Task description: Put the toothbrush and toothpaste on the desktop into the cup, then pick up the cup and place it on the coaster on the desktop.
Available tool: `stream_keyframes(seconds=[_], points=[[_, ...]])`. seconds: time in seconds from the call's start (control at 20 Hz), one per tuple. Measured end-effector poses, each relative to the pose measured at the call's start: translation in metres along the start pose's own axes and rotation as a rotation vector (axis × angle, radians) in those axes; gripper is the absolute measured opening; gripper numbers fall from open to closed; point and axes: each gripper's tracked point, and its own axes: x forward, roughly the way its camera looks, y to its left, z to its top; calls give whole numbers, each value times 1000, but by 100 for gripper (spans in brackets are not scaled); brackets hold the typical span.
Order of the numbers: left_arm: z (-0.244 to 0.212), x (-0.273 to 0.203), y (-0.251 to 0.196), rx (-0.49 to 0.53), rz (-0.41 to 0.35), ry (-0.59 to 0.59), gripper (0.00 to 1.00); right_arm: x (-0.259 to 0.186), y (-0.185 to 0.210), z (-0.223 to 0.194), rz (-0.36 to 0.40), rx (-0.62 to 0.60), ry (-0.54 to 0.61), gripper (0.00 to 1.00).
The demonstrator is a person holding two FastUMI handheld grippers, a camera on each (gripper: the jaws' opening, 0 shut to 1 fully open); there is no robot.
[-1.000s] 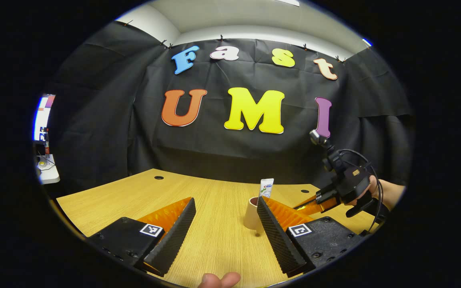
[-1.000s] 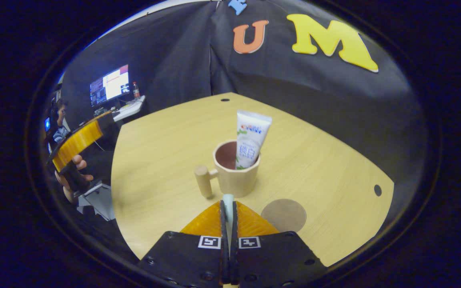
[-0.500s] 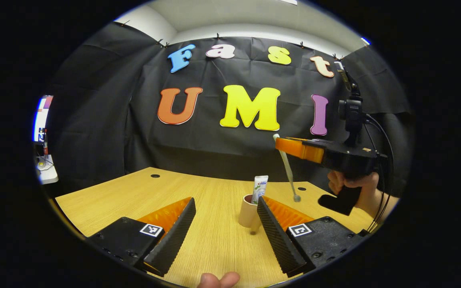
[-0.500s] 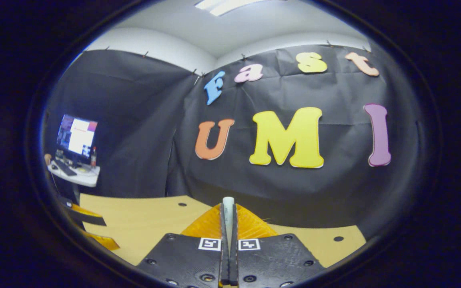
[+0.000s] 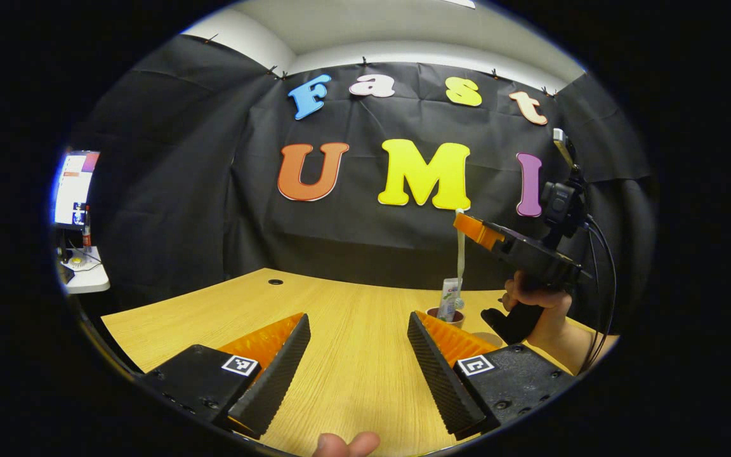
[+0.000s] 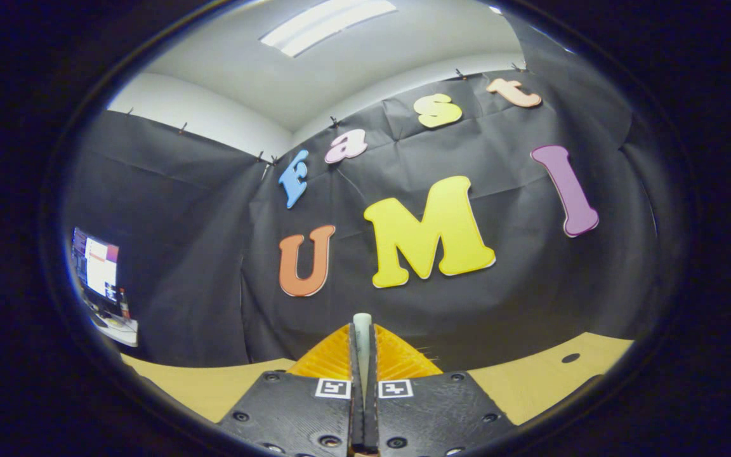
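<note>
Toothbrush: I see the pale slim toothbrush (image 5: pixel 460 254) hanging upright, clamped in my right gripper (image 5: pixel 467 223), above the tan cup (image 5: pixel 447 315).
Left gripper (image 5: pixel 358 355): fingers spread apart, holding nothing.

A light wooden desktop (image 5: pixel 353 330) carries a cup (image 5: pixel 445 315); nearby, a coaster (image 5: pixel 486 338).

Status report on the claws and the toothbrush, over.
Left claw open, idle. Right claw shut on toothbrush, hanging above cup. Toothpaste already in. Nothing in the way.
</note>
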Motion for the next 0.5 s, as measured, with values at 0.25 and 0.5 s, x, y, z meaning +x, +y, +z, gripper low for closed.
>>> stream_keyframes(seconds=[0.25,0.5], points=[[-16,7,17,-42,21,43,98,2,-3,-20,-37,-26,-11,1],[-22,13,15,-61,14,60,98,-9,10,-31,-23,-156,-51,4]])
